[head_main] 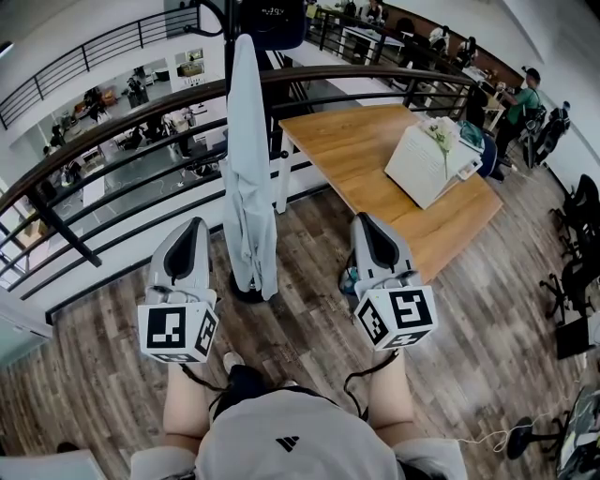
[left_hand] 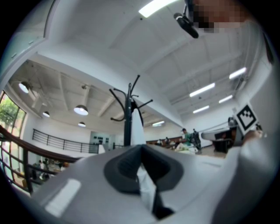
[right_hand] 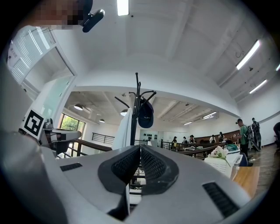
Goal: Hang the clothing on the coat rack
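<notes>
As far as the head view shows, the hanging looks complete: a pale garment (head_main: 248,187) drapes down the coat rack (head_main: 229,66) from near its top almost to the base, and a dark cap (head_main: 274,23) sits on the upper hooks. The left gripper (head_main: 194,227) and the right gripper (head_main: 364,221) are held low over the wooden floor (head_main: 309,319), one on each side of the rack and both apart from the cloth. A wooden worktop (head_main: 366,150) stands beyond the right gripper, and neither gripper carries any further clothing. In the left gripper view, the left gripper (left_hand: 141,147) has its jaws pressed together at the tips with nothing pinched. The white strip in the lower gap reads as the garment (left_hand: 139,127) seen beyond them, hanging on the coat rack (left_hand: 127,118) straight ahead. In the right gripper view, the right gripper (right_hand: 140,148) likewise has its jaws brought together and empty, the ribbed pads meeting at the front. Beyond them stand the coat rack (right_hand: 133,118), the garment (right_hand: 124,127) down its left side, and the cap (right_hand: 145,113) on a hook. My judgement is that nothing of the task remains, unless another garment lies out of view.
</notes>
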